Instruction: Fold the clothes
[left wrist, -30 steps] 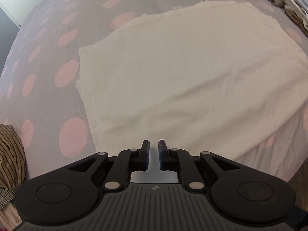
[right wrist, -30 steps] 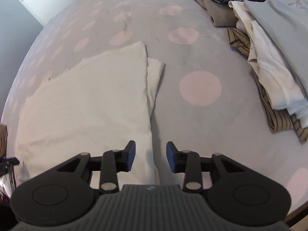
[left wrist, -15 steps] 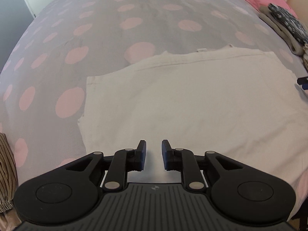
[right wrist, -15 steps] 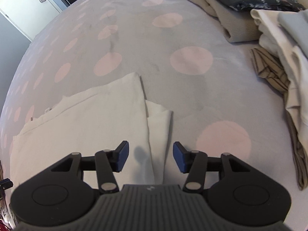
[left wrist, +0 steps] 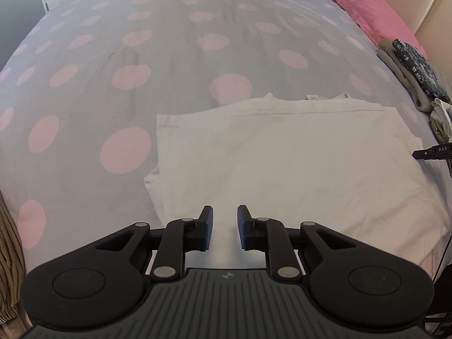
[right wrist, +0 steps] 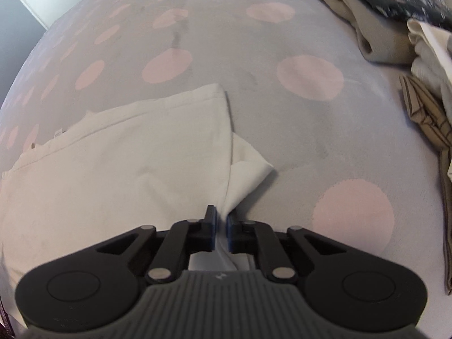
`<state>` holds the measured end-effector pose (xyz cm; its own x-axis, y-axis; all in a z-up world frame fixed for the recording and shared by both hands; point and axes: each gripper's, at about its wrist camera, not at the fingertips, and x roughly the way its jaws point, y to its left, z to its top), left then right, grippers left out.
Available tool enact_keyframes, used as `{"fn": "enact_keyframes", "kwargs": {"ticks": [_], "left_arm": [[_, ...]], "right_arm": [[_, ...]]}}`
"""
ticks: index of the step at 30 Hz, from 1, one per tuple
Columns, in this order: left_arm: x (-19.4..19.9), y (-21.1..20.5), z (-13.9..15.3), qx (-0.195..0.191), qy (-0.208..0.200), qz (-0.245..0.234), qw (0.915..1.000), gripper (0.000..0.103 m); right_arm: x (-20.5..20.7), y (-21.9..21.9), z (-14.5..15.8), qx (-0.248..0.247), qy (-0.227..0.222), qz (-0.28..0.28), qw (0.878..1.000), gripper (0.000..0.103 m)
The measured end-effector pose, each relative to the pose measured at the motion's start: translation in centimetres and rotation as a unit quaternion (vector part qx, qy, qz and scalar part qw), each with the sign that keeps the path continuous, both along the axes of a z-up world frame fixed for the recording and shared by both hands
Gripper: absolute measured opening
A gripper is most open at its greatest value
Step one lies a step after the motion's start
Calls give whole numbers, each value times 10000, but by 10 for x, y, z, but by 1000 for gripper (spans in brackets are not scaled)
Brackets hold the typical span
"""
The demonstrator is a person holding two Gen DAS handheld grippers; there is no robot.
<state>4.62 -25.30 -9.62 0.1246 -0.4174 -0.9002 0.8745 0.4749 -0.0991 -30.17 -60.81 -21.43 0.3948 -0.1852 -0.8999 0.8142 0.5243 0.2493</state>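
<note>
The cream garment (left wrist: 296, 163) lies flat on the spotted bedspread (left wrist: 169, 56), partly folded. The right claw (right wrist: 221, 226) is closing on its right edge — cloth pinched between the pads — while the left claw (left wrist: 225, 227) hovers over the near edge, narrowly parted, gripping nothing.

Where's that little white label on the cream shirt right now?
In the left wrist view, the label sticks out at the far edge of the cream shirt, right of centre, on the spotted bedspread just right of a pink dot.
</note>
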Motion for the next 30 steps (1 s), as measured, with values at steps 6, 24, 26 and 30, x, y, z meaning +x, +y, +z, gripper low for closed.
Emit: {"fn": "enact_keyframes", "kwargs": {"ticks": [6,24,26,30], "left_arm": [[1,11,10,-172,26,122,9998,29],[-10,17,13,-311,10,1,9995,29],[-9,14,9,-216,-53,63,9997,25],[-4,11,2,-30,-139,255,9996,23]], "right_arm": [[5,11,33,81,-231,155,9996,7],[110,116,123,725,-1503,1069,9802,7],[131,128,126,764,-1555,1225,9772,7],[171,146,123,1009,-1669,1464,9698,7]]}}
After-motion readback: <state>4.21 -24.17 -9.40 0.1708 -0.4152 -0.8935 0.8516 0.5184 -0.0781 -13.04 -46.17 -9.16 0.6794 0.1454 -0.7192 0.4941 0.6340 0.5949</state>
